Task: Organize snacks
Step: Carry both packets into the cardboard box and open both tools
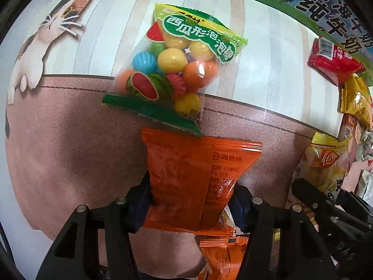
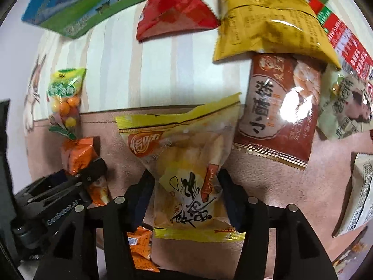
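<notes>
My left gripper [image 1: 190, 204] is shut on an orange snack packet [image 1: 193, 177], held just above the table. Beyond it lies a clear bag of coloured gumballs [image 1: 173, 70] with a green label. My right gripper [image 2: 185, 198] is shut on a yellow snack bag [image 2: 186, 163] with black script. In the right wrist view the left gripper [image 2: 77, 177] shows at the left with its orange packet [image 2: 78, 155], and the gumball bag [image 2: 65, 98] lies beyond it. More orange packets [image 1: 221, 254] lie under the left gripper.
A red packet [image 2: 177, 9], a yellow packet [image 2: 268, 23], a brown packet [image 2: 279, 107] and a pale packet [image 2: 347, 107] lie ahead on the right. A white packet [image 2: 359, 193] lies far right. A milk carton box [image 1: 326, 7] stands at the back. The cat-print tablecloth [image 1: 70, 140] covers the table.
</notes>
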`<state>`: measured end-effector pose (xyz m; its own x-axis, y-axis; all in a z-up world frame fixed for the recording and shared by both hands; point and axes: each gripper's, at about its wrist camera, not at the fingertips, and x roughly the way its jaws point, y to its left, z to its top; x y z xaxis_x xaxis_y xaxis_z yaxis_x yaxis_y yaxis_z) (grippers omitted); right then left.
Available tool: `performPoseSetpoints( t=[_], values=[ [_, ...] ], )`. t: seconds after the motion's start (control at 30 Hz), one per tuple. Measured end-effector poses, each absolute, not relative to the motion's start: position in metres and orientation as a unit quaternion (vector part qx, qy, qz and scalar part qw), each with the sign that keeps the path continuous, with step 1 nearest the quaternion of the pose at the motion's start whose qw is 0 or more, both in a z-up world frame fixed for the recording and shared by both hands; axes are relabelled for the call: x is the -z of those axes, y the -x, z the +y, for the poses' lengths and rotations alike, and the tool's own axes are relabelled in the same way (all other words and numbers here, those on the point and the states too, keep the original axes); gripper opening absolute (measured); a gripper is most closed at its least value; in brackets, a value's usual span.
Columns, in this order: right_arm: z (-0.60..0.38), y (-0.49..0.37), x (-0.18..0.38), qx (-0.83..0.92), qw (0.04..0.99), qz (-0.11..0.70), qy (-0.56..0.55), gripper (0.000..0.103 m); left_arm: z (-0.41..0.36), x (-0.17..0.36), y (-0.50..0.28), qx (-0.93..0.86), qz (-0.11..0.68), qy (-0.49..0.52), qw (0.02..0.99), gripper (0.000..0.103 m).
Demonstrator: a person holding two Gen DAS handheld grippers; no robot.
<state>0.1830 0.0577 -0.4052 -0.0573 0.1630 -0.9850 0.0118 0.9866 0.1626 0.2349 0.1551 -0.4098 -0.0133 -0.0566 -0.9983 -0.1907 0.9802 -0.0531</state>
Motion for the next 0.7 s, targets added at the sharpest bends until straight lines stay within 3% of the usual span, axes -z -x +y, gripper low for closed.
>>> performPoseSetpoints(
  t=[0.13, 0.33, 0.7],
  values=[
    [0.069, -0.174, 0.405, -0.041, 0.7, 0.712, -0.029, 0.051, 0.092, 0.406, -0.227, -0.051, 0.7, 0.083, 0.707, 0.051],
    [0.069, -0.156, 0.381, -0.06, 0.714, 0.696, -0.042, 0.044, 0.079, 0.364, -0.212, -0.042, 0.684, 0.084, 0.723, 0.049],
    [0.024, -0.158, 0.261, -0.112, 0.76, 0.628, -0.125, 0.042, 0.071, 0.252, -0.213, 0.014, 0.619, 0.119, 0.776, 0.049]
  ],
)
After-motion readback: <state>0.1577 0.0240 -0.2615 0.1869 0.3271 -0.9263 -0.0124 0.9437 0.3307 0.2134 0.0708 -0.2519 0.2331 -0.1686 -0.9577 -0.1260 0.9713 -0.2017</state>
